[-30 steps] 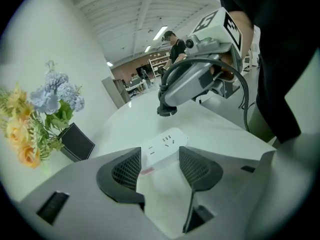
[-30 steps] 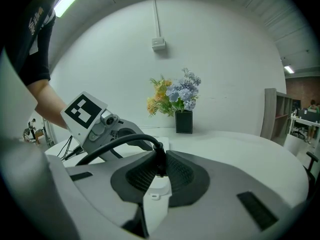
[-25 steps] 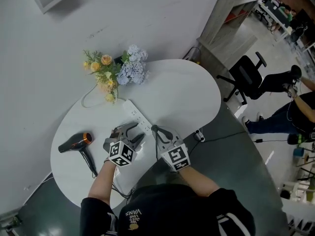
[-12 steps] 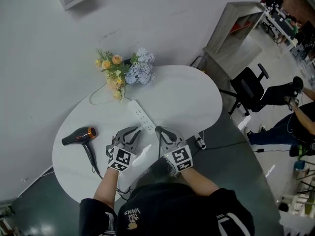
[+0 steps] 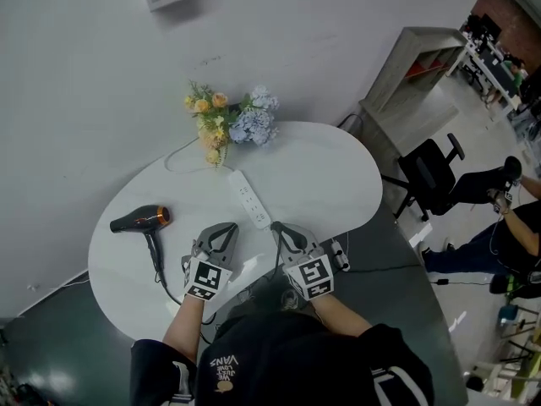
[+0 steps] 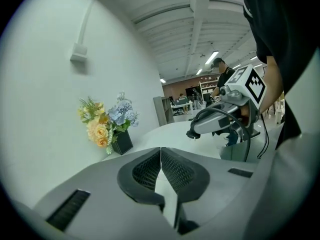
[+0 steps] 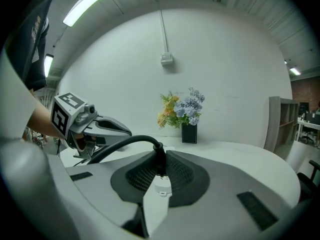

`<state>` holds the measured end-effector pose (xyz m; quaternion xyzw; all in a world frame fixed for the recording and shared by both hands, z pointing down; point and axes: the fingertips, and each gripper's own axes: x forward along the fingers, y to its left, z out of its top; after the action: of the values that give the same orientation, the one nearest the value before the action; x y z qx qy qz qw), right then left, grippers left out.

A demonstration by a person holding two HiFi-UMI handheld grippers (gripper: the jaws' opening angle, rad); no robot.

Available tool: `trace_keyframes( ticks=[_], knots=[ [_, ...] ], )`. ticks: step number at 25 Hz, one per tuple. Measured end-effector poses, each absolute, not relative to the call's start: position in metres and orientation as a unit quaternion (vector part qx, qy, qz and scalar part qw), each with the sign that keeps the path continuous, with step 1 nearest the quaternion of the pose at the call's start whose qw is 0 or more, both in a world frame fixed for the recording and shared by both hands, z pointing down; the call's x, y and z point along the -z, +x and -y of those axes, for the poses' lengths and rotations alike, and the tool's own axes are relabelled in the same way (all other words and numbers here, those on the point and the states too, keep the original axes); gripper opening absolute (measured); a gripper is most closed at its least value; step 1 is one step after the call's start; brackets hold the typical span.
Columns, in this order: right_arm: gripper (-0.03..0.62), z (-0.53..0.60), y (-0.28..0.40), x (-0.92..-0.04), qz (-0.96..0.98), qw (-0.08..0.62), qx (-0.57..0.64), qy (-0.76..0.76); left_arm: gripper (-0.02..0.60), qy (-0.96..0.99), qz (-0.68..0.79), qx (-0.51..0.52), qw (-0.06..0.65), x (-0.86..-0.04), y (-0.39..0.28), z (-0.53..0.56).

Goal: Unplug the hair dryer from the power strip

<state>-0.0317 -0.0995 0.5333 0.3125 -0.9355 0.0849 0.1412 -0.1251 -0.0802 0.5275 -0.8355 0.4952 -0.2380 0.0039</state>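
Right tongs (image 7: 160,156) are clamped on the black plug (image 7: 159,160) at the end of the thick black cord (image 7: 122,145), which arcs off to the gripper's left. Left tongs (image 6: 160,149) are pressed together with nothing between them, hovering over the round white worktop (image 5: 325,172), off the strip. The long white power strip (image 5: 249,198) lies mid-worktop, its near end just ahead of the right tongs (image 5: 279,228). The black-and-orange hair dryer (image 5: 139,222) lies well apart on the person's left, untouched. In the right gripper view a patch of the strip shows through the gap under the plug, so plug and strip are close. I can't tell whether the prongs have cleared the socket. To do it well, I'd pull straight along the prong axis with no sideways twist, since the strip looks light and would likely ride up with the plug. The grip looks to be on the plug body, not on the cord, which is right because it puts no strain on the cord. The left tongs (image 5: 221,229) are idle beside the strip. If the strip lifts, press them flat on its casing as a hold-down. Once the plug is free, carry it clear of the sockets before letting go, and watch the cord slack near the worktop edge so it doesn't drag the dryer.
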Motion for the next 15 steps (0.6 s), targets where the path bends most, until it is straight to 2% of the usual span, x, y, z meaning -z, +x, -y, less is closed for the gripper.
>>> trace_keyframes(
  ticks=[15],
  knots=[
    [0.072,0.07,-0.007,-0.509,0.95,0.132,-0.067,0.274,0.018,-0.792,-0.585,0.177,-0.012,-0.502,-0.124,0.026]
  ],
)
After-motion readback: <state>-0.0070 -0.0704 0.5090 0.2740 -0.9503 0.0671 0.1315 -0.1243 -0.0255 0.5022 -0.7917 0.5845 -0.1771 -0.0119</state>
